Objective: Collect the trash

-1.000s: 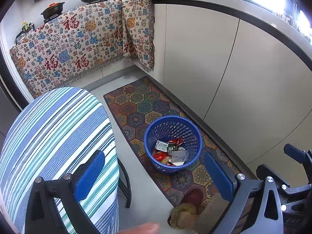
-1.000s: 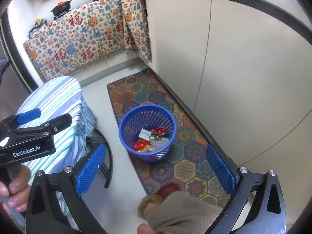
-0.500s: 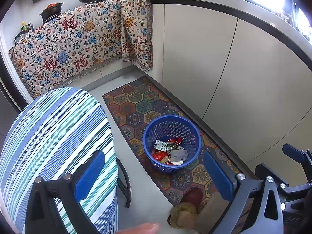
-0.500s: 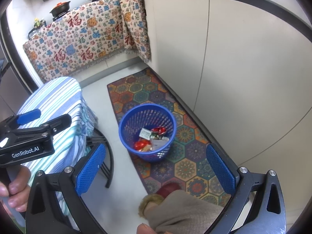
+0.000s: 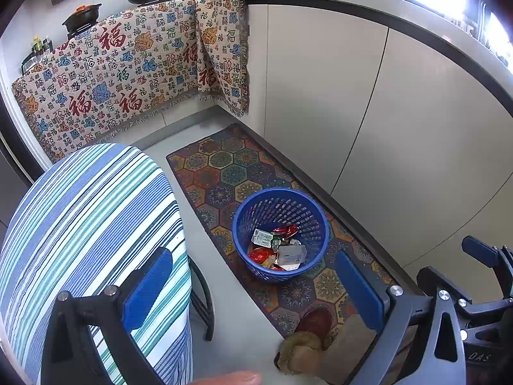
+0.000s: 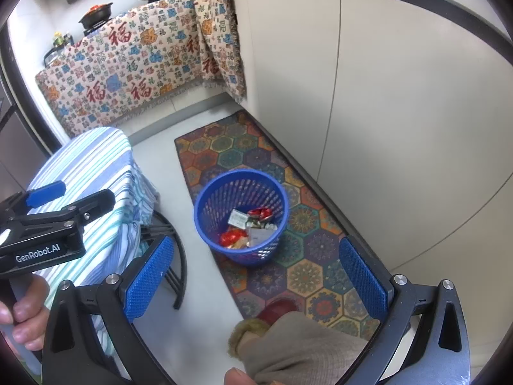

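Note:
A blue plastic basket stands on the patterned floor mat. It holds several pieces of trash: red wrappers, a white packet and a grey packet. The basket also shows in the right wrist view, with the trash inside. My left gripper is open and empty, held high above the floor, short of the basket. My right gripper is open and empty, also above the floor near the basket. The left gripper's body shows at the left of the right wrist view.
A table with a striped blue cloth stands to the left, on black legs. White cabinets run along the right. A patterned cloth hangs under the stove with pans. A person's slippered foot is on the mat's near end.
Both views have shifted very slightly; the basket sits a touch lower-left in the left wrist view. Both grippers stay open and empty.

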### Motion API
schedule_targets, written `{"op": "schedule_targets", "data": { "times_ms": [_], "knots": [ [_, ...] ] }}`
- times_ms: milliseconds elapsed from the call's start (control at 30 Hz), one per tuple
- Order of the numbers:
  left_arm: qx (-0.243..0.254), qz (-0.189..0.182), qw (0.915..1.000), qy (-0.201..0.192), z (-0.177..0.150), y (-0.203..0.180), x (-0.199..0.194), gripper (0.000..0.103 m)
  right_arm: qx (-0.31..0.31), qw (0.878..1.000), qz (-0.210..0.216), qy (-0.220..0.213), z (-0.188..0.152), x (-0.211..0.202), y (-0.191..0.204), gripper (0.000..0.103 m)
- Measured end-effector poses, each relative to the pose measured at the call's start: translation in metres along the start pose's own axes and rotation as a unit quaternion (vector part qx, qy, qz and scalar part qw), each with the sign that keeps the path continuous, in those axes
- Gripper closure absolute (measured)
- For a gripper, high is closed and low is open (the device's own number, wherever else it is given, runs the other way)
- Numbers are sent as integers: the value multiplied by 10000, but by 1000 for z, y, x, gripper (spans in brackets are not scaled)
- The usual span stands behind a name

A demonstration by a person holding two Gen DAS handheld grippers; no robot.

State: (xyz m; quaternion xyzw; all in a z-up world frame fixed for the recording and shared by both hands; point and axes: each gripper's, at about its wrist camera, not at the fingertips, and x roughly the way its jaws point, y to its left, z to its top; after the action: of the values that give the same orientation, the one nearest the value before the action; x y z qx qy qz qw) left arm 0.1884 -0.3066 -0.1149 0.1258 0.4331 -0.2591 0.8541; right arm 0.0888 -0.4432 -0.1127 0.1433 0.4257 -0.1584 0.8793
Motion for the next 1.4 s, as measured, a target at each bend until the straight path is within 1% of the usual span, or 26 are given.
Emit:
{"op": "schedule_targets", "data": {
  "times_ms": [1400],
  "knots": [
    [62, -59, 10000, 36, 4, -12, 4, 0, 48, 10000, 14, -6, 0, 1, -4, 0]
  ]
}}
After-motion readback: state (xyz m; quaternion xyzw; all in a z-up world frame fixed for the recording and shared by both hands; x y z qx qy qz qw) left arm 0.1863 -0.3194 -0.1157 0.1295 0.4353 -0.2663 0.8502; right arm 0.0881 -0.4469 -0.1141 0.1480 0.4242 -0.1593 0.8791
